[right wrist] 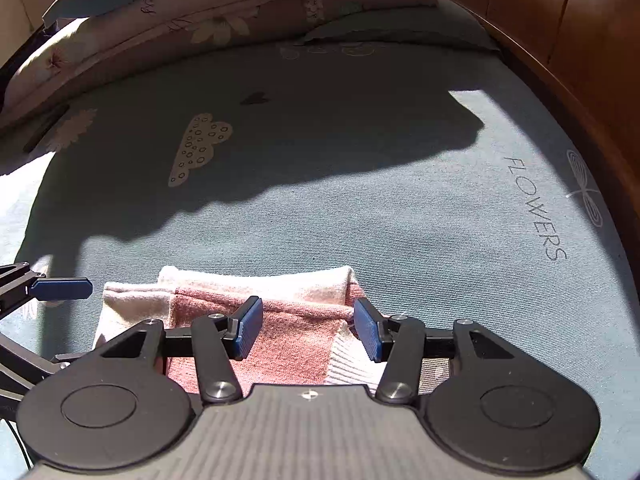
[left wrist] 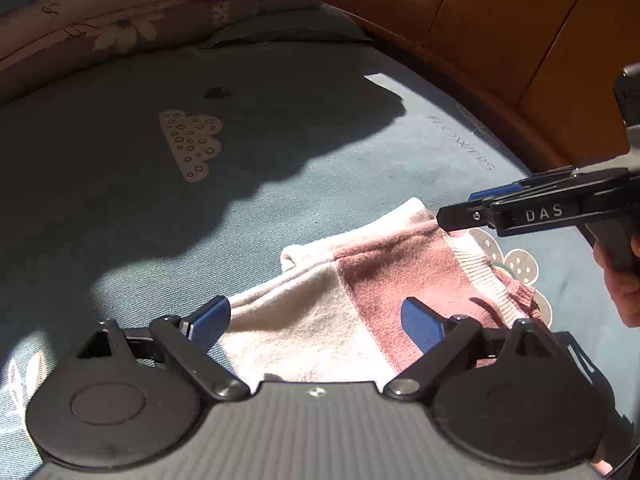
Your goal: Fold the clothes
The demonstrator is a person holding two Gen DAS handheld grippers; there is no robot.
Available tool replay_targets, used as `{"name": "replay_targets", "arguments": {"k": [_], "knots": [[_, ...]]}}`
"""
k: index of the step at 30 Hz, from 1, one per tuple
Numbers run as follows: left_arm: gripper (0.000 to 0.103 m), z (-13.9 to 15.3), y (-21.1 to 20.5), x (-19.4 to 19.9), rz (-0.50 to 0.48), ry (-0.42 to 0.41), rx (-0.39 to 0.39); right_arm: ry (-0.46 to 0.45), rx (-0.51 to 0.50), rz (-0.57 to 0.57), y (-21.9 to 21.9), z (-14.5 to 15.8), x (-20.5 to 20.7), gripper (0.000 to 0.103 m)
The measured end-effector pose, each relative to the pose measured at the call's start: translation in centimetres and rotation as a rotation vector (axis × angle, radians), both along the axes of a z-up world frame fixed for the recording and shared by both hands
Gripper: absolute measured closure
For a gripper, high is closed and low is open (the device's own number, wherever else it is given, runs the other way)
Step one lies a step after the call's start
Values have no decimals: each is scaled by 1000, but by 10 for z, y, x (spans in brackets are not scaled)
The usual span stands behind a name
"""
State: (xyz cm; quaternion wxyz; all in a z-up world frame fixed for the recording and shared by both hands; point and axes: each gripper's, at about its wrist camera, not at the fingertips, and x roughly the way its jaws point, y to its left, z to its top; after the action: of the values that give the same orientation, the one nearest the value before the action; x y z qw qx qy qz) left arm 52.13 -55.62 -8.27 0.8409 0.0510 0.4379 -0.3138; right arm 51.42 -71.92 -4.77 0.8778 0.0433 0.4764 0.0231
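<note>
A folded pink and cream knitted garment (left wrist: 360, 280) (right wrist: 256, 284) lies on the teal bed sheet (left wrist: 280, 184) (right wrist: 360, 208). In the left wrist view my left gripper (left wrist: 316, 322) hovers over its near part, open wide, with nothing pinched between the blue pads (left wrist: 210, 320). My right gripper (right wrist: 309, 328) stands open over the garment's folded edge, its pads clear of the knit on both sides. From the left wrist view the right gripper (left wrist: 468, 210) shows side-on at the garment's far right corner. One left finger (right wrist: 60, 289) shows at the left edge.
Stacked pillows and a floral quilt (right wrist: 224, 12) lie at the far end of the bed. A wooden board (left wrist: 500, 40) (right wrist: 580, 48) runs along the right side. A person's hand (left wrist: 620, 280) holds the right gripper's handle. The sheet carries a cloud print (right wrist: 200, 148).
</note>
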Motion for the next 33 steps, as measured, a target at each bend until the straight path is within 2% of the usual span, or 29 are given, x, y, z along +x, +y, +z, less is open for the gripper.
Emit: {"name": "replay_targets", "arguments": {"k": [4, 7, 10, 13, 17, 19, 22, 24, 29, 33], "knots": [[10, 44, 7, -38, -51, -173, 32, -46, 26, -15, -8, 35, -37, 42], [9, 71, 25, -70, -73, -272, 23, -69, 29, -20, -7, 56, -78, 41], [7, 87, 45, -102, -69, -339, 17, -64, 25, -33, 1, 68, -126, 39], [6, 95, 65, -131, -76, -357, 53, -19, 21, -59, 11, 69, -174, 37], [6, 93, 88, -174, -133, -320, 80, 66, 34, -111, 30, 61, -234, 33], [6, 89, 94, -197, -192, -265, 67, 99, 23, -141, 43, 52, -260, 31], [6, 81, 98, -246, -324, -191, 32, 132, 6, -192, 58, 37, -299, 31], [6, 73, 95, -275, -404, -187, 25, 150, -6, -243, 64, 26, -322, 31], [6, 39, 84, -330, -549, -136, -12, 147, 15, -316, 71, -1, -362, 31], [6, 4, 70, -352, -584, -100, 23, 140, 19, -343, 64, -24, -377, 31]]}}
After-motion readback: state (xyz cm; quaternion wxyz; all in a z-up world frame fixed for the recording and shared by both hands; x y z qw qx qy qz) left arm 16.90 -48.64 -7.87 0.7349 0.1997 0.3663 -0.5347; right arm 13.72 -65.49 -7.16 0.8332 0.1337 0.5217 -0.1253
